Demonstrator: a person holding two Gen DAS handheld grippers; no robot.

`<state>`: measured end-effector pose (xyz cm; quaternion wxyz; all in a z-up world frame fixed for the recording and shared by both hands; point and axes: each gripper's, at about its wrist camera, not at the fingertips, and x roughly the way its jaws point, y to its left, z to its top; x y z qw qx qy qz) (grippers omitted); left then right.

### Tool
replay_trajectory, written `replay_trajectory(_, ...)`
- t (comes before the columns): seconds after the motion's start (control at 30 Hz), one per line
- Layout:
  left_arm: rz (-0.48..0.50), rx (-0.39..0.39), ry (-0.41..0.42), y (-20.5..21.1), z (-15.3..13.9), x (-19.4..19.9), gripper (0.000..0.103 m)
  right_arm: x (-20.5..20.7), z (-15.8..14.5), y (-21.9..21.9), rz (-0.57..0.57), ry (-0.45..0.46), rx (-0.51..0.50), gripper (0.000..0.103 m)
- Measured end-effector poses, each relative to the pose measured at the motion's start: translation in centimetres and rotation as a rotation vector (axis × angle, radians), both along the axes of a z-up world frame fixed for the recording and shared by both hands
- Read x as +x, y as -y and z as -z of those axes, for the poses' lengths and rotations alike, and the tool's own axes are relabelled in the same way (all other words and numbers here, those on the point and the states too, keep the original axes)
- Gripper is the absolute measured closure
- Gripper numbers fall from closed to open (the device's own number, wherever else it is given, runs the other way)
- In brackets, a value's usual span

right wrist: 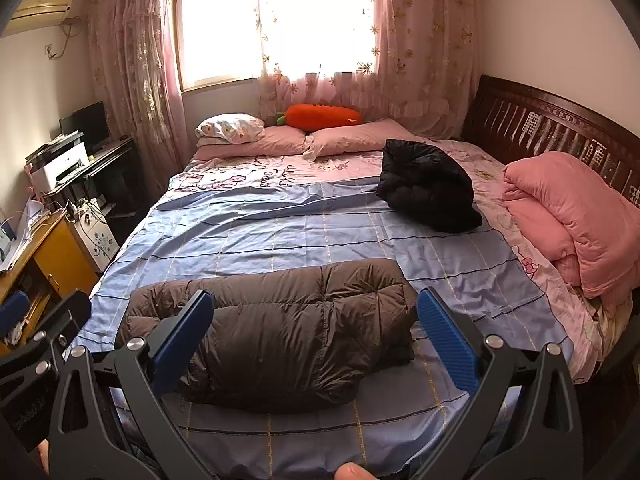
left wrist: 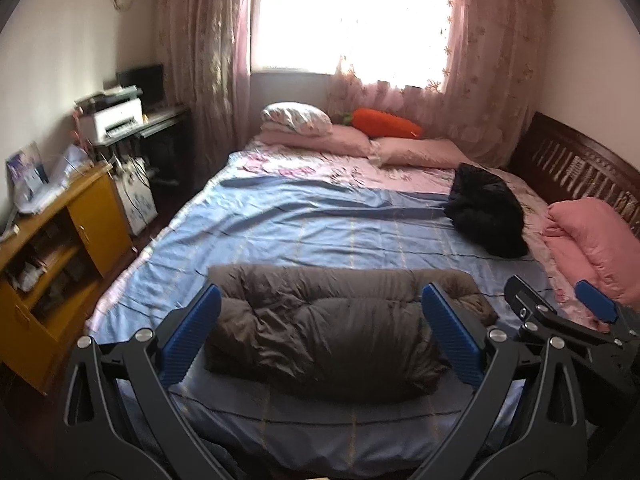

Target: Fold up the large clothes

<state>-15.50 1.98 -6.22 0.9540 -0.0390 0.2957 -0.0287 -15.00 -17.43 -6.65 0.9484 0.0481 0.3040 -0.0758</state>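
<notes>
A folded brown puffer jacket lies on the bed's blue sheet. The left gripper hovers above the jacket, fingers spread wide. Beyond the jacket, to its right, sits a black jacket.

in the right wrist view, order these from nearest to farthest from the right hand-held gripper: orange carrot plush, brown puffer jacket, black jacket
From the right hand-held gripper:
1. brown puffer jacket, folded on the blue sheet right in front of the open fingers.
2. black jacket, bundled farther up the bed, toward the right.
3. orange carrot plush, at the far end behind the pink pillows, under the window.
</notes>
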Motion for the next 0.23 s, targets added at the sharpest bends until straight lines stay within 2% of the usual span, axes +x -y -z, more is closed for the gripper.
replay_trajectory(0.13, -0.025, 0.024, 0.009, 0.07, 0.01, -0.13, 0.002, -0.08, 0.13, -0.16, 0.000, 0.001, -0.005, 0.001)
replay_trajectory(0.23, -0.021, 0.011, 0.000, -0.09, 0.07, -0.11, 0.002, -0.08, 0.17, -0.37, -0.001, 0.001, -0.001, 0.001)
